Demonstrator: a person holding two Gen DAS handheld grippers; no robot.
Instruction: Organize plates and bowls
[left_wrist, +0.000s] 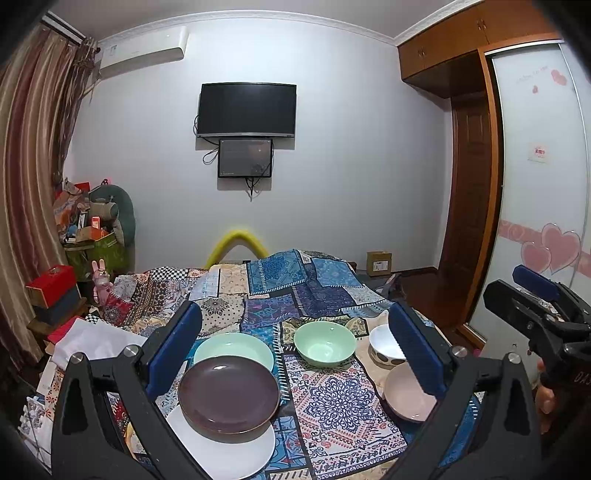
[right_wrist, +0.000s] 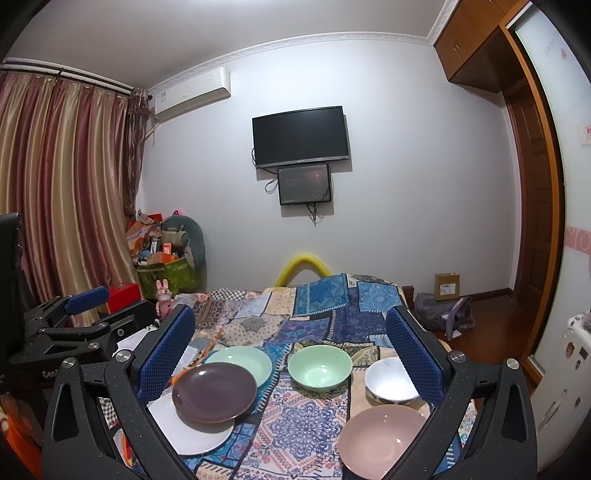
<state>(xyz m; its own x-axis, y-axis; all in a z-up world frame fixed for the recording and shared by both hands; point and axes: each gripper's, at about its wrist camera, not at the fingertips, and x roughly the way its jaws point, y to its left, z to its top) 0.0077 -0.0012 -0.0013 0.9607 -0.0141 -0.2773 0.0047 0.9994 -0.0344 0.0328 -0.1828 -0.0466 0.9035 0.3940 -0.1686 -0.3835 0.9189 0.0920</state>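
Both tools hang over the near edge of the patchwork cloth (right_wrist: 306, 417), each spread wide with nothing between its blue pads. The left gripper (left_wrist: 295, 354) is over the plate side, the right gripper (right_wrist: 291, 354) over the bowl side, so each hand is nearer its own group. Closest on the left lies the white plate (right_wrist: 188, 432), with the dark brown plate (right_wrist: 214, 391) resting partly on top of it and overlapping the pale green plate (right_wrist: 242, 363) just behind. Closest on the right sits the pink bowl (right_wrist: 382, 439), low and slightly right of the right-hand tool; the white bowl (right_wrist: 389, 380) is just beyond it, apart from it as far as I can tell. The green bowl (right_wrist: 319, 367) stands alone toward the middle, between the two groups. Being round, none has a long axis; I'd judge a rim pinch from the near side suits any of them, the pink bowl first for the right hand. Farther off, the cloth runs on toward the wall.
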